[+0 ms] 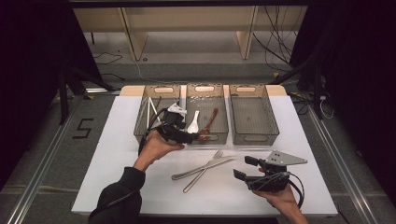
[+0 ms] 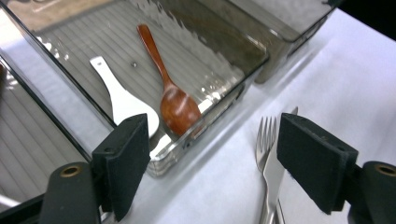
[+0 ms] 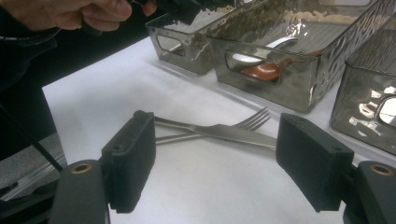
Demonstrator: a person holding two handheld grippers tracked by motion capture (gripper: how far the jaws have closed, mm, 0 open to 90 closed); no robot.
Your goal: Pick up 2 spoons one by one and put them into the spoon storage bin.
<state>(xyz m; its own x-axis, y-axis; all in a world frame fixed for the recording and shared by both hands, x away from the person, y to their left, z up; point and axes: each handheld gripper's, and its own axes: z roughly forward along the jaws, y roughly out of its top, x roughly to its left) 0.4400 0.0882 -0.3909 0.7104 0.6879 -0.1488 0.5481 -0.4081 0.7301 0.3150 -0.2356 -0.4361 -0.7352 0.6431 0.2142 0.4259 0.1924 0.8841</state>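
Nearby, crossed fork [image 1: 205,168] and knife [image 1: 201,169].

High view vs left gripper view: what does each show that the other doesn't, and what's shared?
High view alone: all three bins in a row, with white chopsticks in the left bin, the empty right bin, and the open right gripper.

Left gripper view alone: the open left gripper seen along its jaws, nothing between them.

Shared: the middle bin holding a white spoon and a wooden spoon, plus the fork and knife on the white table.
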